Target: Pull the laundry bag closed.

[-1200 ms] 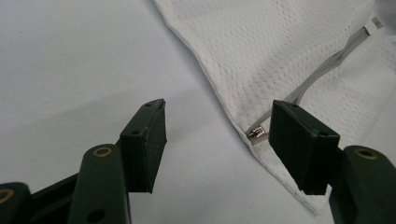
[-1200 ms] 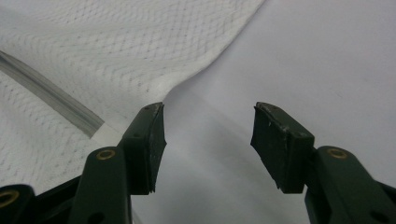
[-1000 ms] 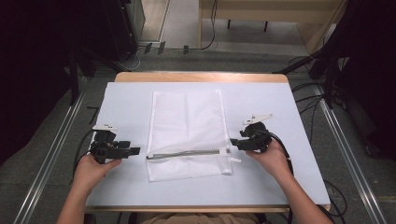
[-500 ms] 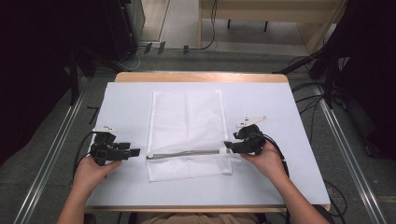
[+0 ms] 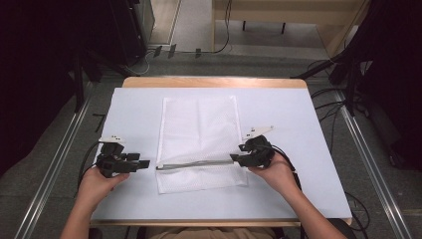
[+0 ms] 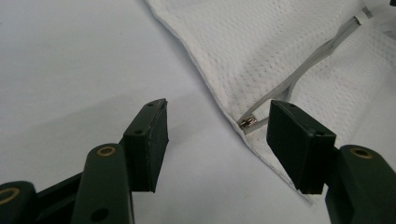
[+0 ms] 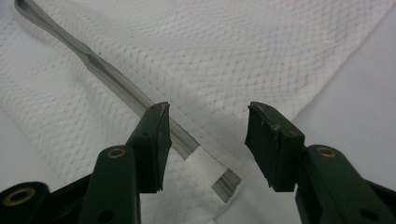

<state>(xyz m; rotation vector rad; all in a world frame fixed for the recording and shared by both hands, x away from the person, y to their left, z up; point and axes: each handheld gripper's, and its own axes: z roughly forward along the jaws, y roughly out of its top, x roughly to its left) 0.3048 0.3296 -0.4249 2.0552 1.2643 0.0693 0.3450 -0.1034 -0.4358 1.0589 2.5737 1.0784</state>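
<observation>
White mesh laundry bag (image 5: 199,142) flat at centre of table (image 5: 308,124); grey zipper (image 5: 196,164) crosses near end. Bag light, limp, bunches easily; grip at stiff zipper ends.

Left gripper (image 5: 142,163): jaws apart, empty, just beside bag edge. Right gripper (image 5: 233,158): jaws apart, just been closing, straddling zipper end, not clamped.

Open tabletop both sides; near table edge close.

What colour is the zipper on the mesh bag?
Grey, on the white mesh bag; the zipper shows best in the right gripper view.
</observation>
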